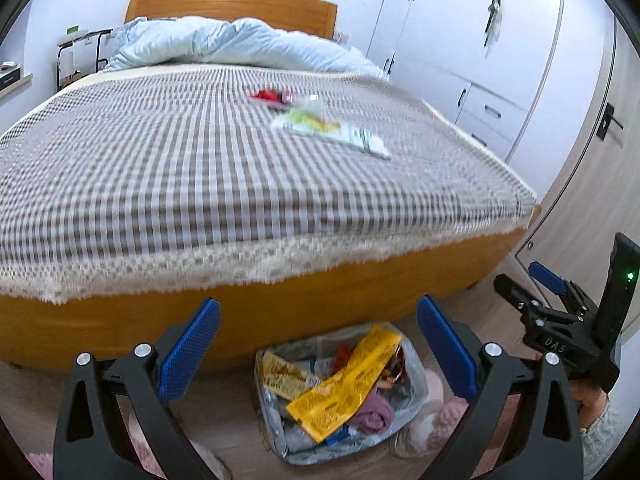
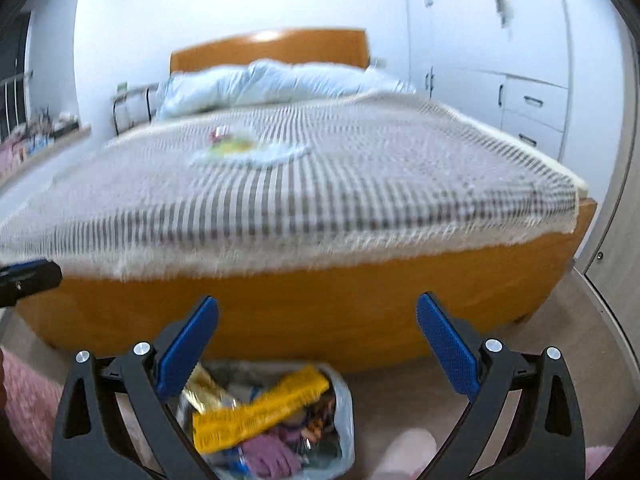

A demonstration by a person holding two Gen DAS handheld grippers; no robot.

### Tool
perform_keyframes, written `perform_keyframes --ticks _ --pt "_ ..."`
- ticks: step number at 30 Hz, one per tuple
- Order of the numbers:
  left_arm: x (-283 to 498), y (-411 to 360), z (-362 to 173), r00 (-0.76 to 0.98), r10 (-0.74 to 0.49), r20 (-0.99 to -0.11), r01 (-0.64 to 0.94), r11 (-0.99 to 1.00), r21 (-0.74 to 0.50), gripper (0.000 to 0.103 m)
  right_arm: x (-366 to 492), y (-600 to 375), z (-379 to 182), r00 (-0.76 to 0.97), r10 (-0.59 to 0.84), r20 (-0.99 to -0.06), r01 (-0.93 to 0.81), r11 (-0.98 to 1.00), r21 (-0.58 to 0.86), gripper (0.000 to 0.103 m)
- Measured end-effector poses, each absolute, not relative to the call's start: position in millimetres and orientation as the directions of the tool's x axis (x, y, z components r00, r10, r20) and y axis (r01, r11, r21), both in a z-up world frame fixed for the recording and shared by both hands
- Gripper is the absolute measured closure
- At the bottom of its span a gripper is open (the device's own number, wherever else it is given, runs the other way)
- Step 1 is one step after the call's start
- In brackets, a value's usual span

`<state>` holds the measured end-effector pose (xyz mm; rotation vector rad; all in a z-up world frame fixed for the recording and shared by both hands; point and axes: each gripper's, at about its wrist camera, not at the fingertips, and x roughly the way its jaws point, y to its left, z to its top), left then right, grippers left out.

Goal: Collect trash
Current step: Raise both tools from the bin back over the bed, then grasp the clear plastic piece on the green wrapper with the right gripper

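Note:
A clear plastic trash bag (image 1: 414, 376) stands on the floor at the foot of the bed, holding yellow wrappers (image 1: 344, 380) and other scraps; it also shows in the right wrist view (image 2: 344, 408). On the checked bedspread lie a white and green wrapper (image 1: 332, 130), a red wrapper (image 1: 270, 95) and a clear bit beside it; they show blurred in the right wrist view (image 2: 248, 148). My left gripper (image 1: 318, 340) is open and empty above the bag. My right gripper (image 2: 316, 340) is open and empty above the bag, and it appears in the left wrist view (image 1: 532, 284).
The wooden bed frame (image 1: 280, 312) fills the middle. White wardrobes (image 1: 480, 60) line the right wall, with a door (image 1: 592, 152) beyond. A light blue duvet (image 1: 240, 44) is bunched at the headboard. Pink slippers (image 1: 432, 420) and a pink rug (image 2: 28, 400) lie on the floor.

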<state>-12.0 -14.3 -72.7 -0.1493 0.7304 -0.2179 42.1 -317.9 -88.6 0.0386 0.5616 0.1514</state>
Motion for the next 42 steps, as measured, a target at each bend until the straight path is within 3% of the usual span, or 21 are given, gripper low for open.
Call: perform_keyframes --ticks 17,23,36,42 --pt "40.2 -5.1 -15.6 0.83 -0.256 -0.496 0.161 0.961 -0.225 0.008 93.5 -326.8 -26.6 0.936 0.164 -0.313 -0.164 0.986 0.029 0.008" --pt "69.8 -0.5 -2.9 0.844 -0.241 -0.479 0.143 0.962 -0.232 0.008 112.4 -328.6 -9.5 0.959 0.193 -0.207 -0.177 0.98 0.094 0.008" --pt "142.9 9.6 17.1 0.854 -0.245 -0.46 0.14 0.958 -0.251 0.007 183.0 -292.5 1.7 0.938 0.28 -0.205 -0.262 0.959 0.11 0.008" --pt "163.3 18.7 21.0 0.873 -0.217 -0.438 0.116 0.963 -0.245 0.007 211.7 -282.9 -2.3 0.909 0.342 -0.239 -0.301 0.934 0.191 0.008"
